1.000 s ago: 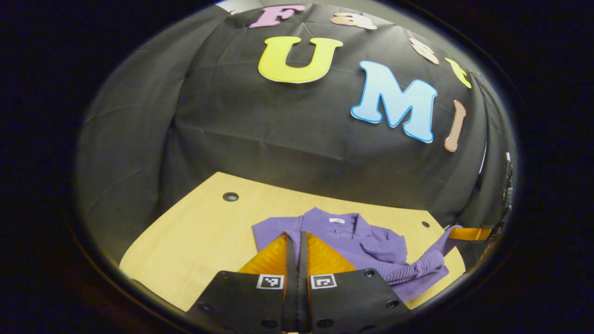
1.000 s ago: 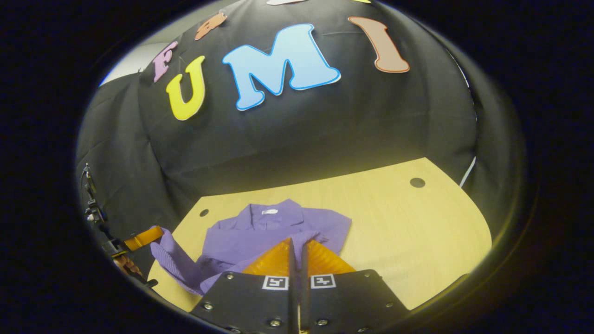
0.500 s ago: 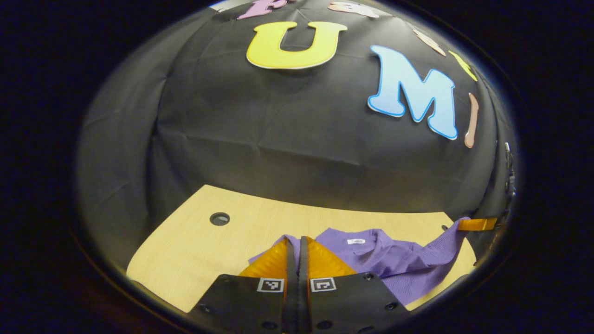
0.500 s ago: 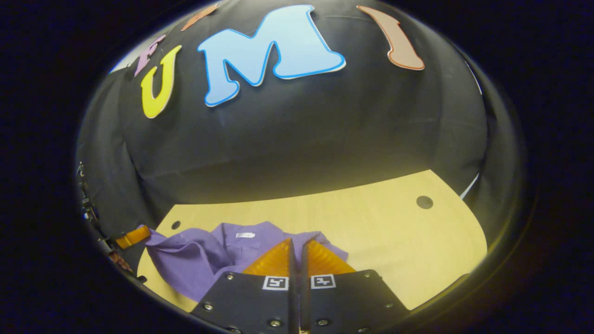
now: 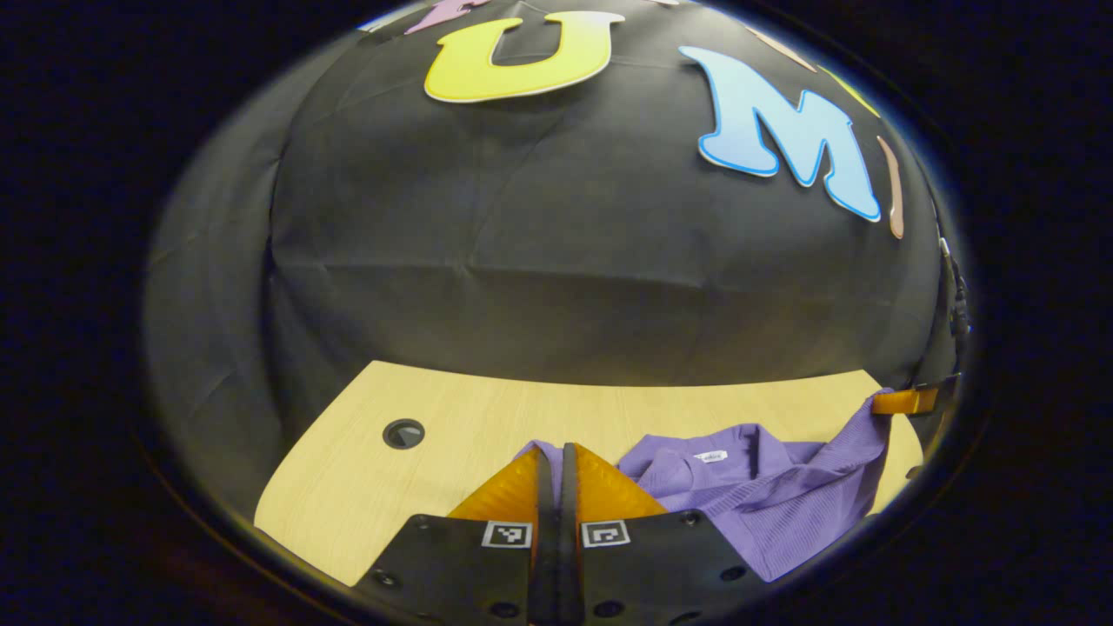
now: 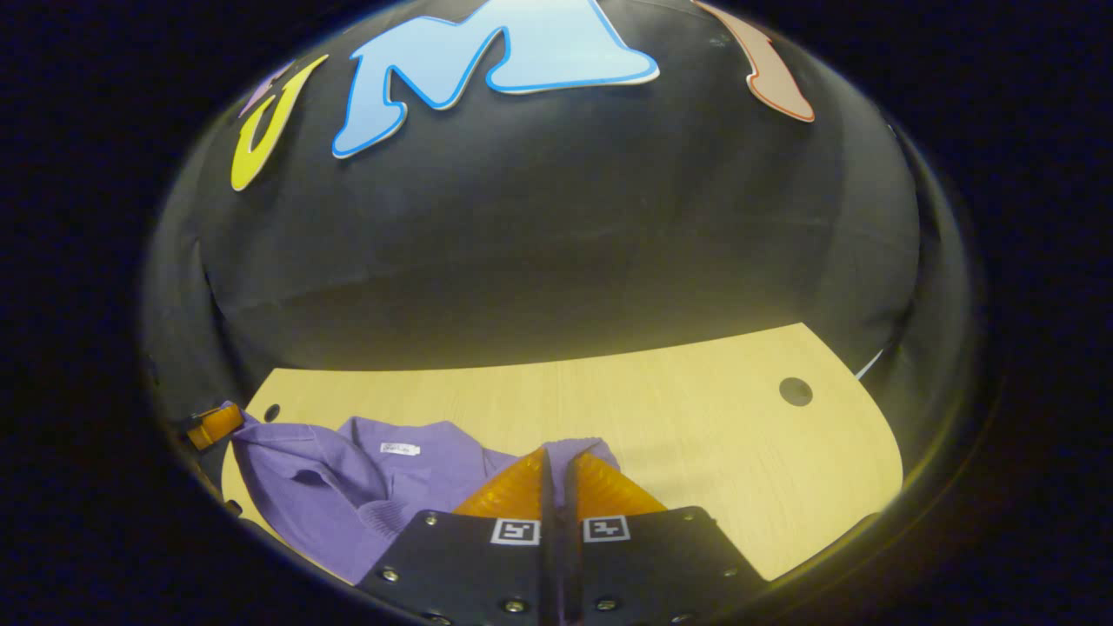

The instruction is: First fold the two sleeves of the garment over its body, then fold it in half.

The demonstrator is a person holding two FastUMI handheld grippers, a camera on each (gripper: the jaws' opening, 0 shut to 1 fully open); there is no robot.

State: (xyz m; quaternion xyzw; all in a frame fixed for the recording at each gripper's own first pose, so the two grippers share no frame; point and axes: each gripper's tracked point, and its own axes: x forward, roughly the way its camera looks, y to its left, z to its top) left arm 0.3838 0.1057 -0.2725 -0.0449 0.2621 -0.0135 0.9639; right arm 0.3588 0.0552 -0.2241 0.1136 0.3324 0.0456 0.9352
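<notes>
The purple shirt (image 5: 756,496) lies bunched on the wooden desk (image 5: 452,417), and both views sit lower and closer to it than a second ago. The left gripper (image 5: 556,456) has its jaws pressed together on one edge of the shirt. The right gripper (image 6: 556,461) has its jaws pressed together on another edge. The shirt stretches between them now, with its collar tag (image 6: 399,449) nearer the front.

Recording booth. Black cloth wall (image 5: 539,261) encloses a pale wooden worktop (image 6: 678,409). The worktop has round cable holes (image 6: 795,391).
</notes>
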